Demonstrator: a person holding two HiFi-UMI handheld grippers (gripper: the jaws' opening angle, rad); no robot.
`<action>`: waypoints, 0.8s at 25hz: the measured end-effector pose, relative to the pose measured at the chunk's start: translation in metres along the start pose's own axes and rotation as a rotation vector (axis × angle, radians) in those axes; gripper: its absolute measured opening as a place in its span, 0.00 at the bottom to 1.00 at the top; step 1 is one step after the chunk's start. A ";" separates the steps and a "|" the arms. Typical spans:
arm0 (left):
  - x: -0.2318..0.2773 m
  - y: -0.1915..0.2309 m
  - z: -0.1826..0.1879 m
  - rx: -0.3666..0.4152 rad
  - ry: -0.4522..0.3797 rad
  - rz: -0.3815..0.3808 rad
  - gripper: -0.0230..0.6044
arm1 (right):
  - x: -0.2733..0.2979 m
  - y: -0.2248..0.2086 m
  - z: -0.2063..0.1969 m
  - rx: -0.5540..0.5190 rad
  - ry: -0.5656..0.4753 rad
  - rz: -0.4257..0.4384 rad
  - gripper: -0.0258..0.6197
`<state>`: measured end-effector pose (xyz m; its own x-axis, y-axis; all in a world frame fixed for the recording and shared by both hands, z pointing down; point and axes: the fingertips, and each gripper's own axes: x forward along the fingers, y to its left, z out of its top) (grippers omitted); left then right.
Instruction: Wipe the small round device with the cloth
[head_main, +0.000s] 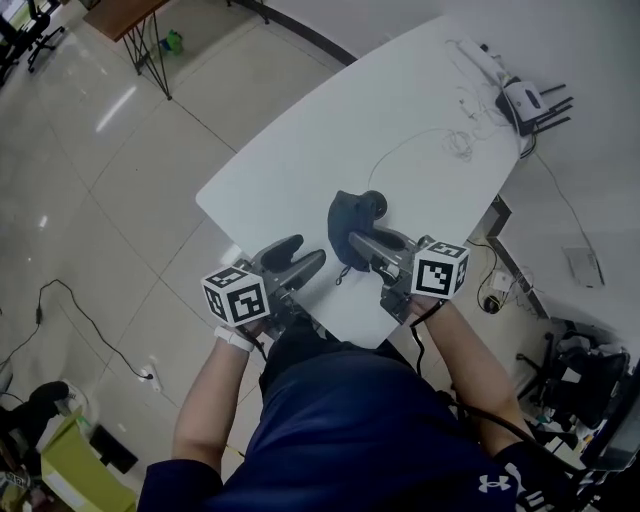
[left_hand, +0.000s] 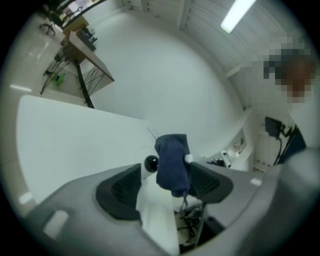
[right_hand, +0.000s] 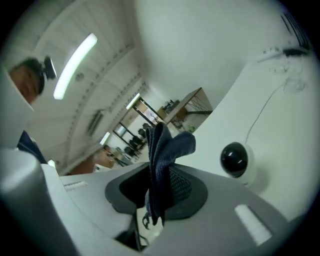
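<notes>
Closest to the head camera is the person's dark shirt (head_main: 360, 430), with both forearms reaching toward 12 o'clock over the near edge of the white table (head_main: 400, 110). The right gripper (head_main: 353, 242) is clamped on a dark blue cloth (head_main: 346, 215), pinched at a fold so that a loose tail stands free past the jaws. The left gripper (head_main: 306, 256), at 9 o'clock of the right one, has its jaws standing wide apart with nothing pressed between them; cloth and device only show beyond the gap.

The small round device (right_hand: 235, 160) sits on the table at about 1 o'clock of the cloth in the head view, just beside it; I cannot tell whether they touch. It has a white body with a glossy black dome, and a thin cable (head_main: 395, 155) trails off toward 1 o'clock.

It looks light, rigid and smooth-skinned, so it would probably skid or tip on the slick tabletop under a wipe. The free left jaws would best steady it by the white body, low down, clear of the dome and the cable. The cloth is soft and limp and should drape over the curve.
</notes>
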<state>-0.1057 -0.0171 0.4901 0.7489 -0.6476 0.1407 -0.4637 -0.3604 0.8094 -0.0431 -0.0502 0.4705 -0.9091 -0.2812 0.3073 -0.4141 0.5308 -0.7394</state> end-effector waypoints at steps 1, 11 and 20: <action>0.007 -0.010 0.005 -0.025 0.006 -0.062 0.57 | -0.006 0.011 0.006 0.053 -0.017 0.096 0.16; 0.037 -0.098 0.012 -0.184 0.108 -0.518 0.38 | -0.033 0.048 0.001 0.132 -0.006 0.434 0.16; 0.043 -0.082 -0.006 -0.165 0.131 -0.400 0.17 | -0.033 0.029 -0.017 0.182 -0.013 0.379 0.17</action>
<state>-0.0328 -0.0111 0.4338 0.9123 -0.3851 -0.1396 -0.0517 -0.4464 0.8933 -0.0254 -0.0118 0.4490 -0.9945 -0.1037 -0.0135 -0.0347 0.4488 -0.8929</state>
